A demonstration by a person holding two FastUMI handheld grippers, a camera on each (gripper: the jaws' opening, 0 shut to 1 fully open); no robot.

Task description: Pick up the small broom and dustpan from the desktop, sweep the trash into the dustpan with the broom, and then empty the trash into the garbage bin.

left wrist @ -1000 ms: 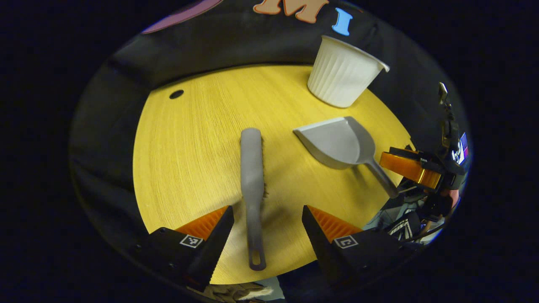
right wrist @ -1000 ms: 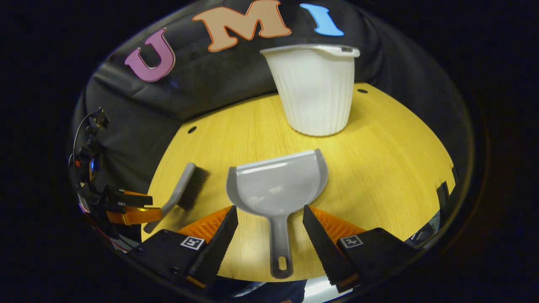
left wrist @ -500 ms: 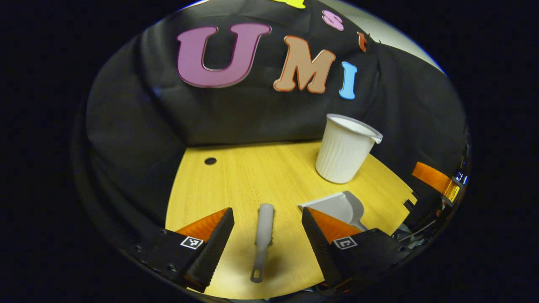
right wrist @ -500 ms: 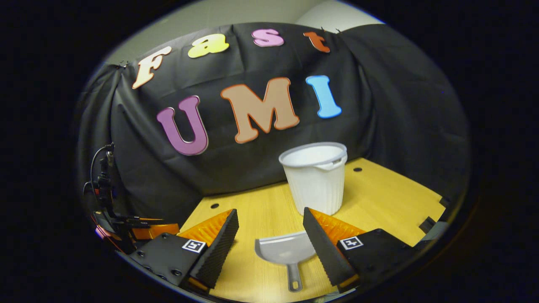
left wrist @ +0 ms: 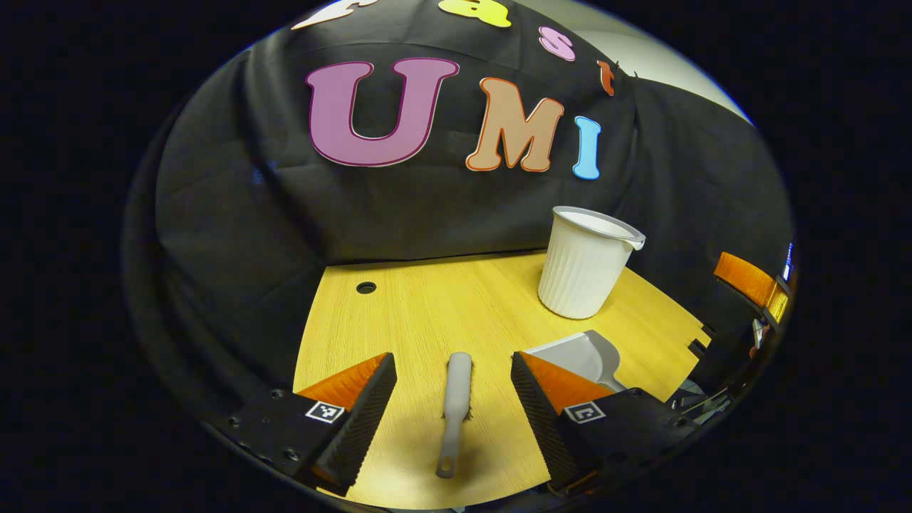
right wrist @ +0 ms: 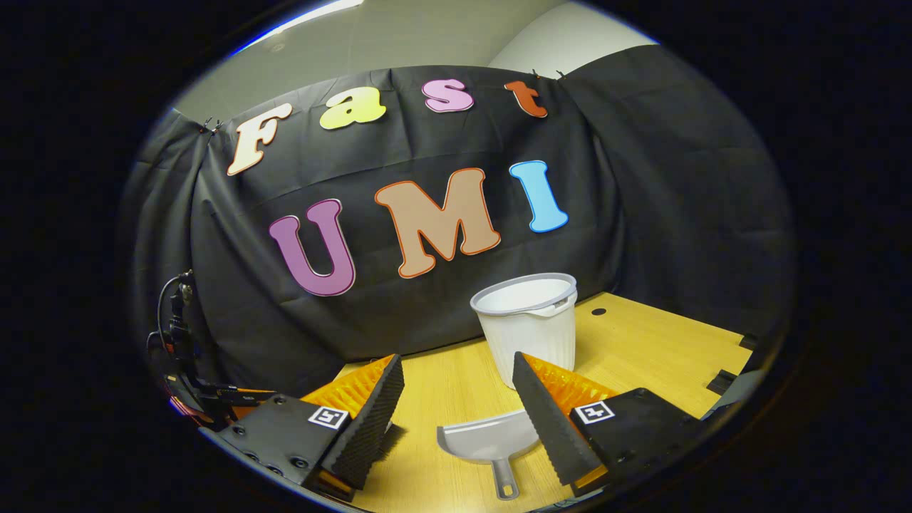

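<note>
Both grippers now sit higher and farther back from the bench (left wrist: 427, 299); the broom (left wrist: 454, 399) and dustpan (right wrist: 491, 445) look smaller.

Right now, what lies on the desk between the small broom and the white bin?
Only bare desktop separates the small broom from the white bin in the left gripper view; the dustpan sits just off to the side.

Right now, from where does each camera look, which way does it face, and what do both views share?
Left gripper view: rides the left gripper, facing the back cloth over the table; jaws open, broom between them.
Right gripper view: rides the right gripper, facing the same cloth; jaws open over the dustpan.
Shared: bin, dustpan, table.
</note>
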